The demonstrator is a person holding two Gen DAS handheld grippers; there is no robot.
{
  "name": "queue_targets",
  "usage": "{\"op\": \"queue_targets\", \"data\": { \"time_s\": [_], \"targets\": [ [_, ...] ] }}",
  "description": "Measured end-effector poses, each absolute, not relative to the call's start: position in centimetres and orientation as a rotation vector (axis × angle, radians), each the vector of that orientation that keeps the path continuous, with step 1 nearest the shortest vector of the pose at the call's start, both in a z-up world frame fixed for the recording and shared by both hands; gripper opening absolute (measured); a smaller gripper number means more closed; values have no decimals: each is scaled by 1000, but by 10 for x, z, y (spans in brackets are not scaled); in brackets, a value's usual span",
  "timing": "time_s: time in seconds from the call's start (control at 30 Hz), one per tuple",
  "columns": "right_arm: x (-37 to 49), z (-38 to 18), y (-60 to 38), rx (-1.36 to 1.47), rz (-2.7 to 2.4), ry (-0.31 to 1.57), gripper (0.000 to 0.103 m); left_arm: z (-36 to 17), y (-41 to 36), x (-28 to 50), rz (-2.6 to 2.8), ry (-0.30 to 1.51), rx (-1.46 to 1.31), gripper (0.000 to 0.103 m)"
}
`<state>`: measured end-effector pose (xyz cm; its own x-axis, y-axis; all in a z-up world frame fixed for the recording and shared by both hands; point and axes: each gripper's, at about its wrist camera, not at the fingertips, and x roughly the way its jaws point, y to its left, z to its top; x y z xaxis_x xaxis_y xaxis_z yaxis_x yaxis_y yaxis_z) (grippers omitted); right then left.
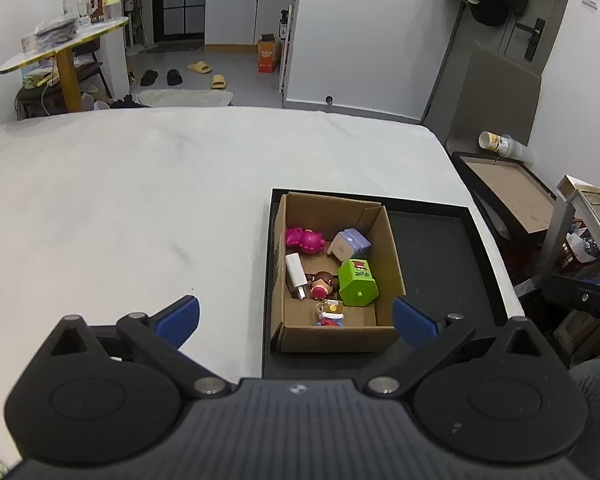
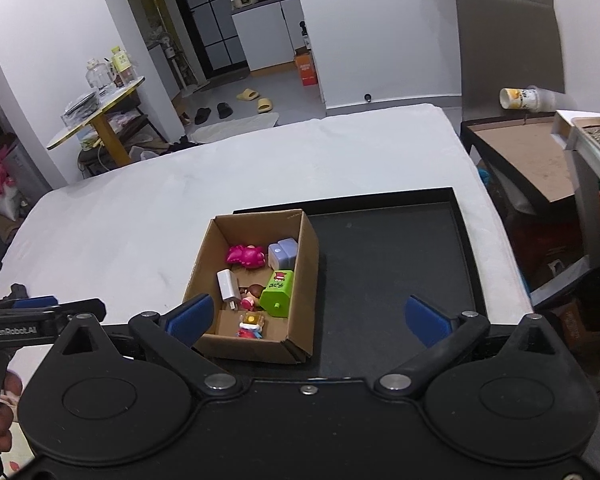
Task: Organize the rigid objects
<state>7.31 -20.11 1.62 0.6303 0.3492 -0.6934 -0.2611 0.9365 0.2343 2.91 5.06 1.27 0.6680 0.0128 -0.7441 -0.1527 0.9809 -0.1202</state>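
Observation:
An open cardboard box (image 1: 384,236) (image 2: 308,256) stands in the left part of a black tray (image 1: 452,264) (image 2: 388,264) on the white table. Inside lie a pink toy (image 1: 305,240) (image 2: 246,256), a lilac block (image 1: 350,243) (image 2: 283,253), a white charger (image 1: 295,273) (image 2: 228,285), a green container (image 1: 357,283) (image 2: 278,292), a brown-haired figurine (image 1: 322,283) (image 2: 252,296) and a small red and yellow toy (image 1: 330,313) (image 2: 252,326). My left gripper (image 1: 296,316) is open and empty, held near and above the box. My right gripper (image 2: 308,316) is open and empty, also above the box's near side.
The white table (image 1: 140,200) (image 2: 140,216) stretches left of the tray. A dark side table (image 1: 512,188) (image 2: 528,152) with a tipped cup (image 1: 498,144) (image 2: 524,99) stands at the right. The left gripper's body (image 2: 32,324) shows at the right wrist view's left edge.

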Motion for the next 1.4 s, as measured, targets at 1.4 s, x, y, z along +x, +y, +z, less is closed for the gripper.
{"op": "queue_targets", "data": {
  "time_s": [1.4],
  "targets": [
    [9,66,-197,106,342,699,103,68,33,-36,84,689,-103,102]
  ]
}}
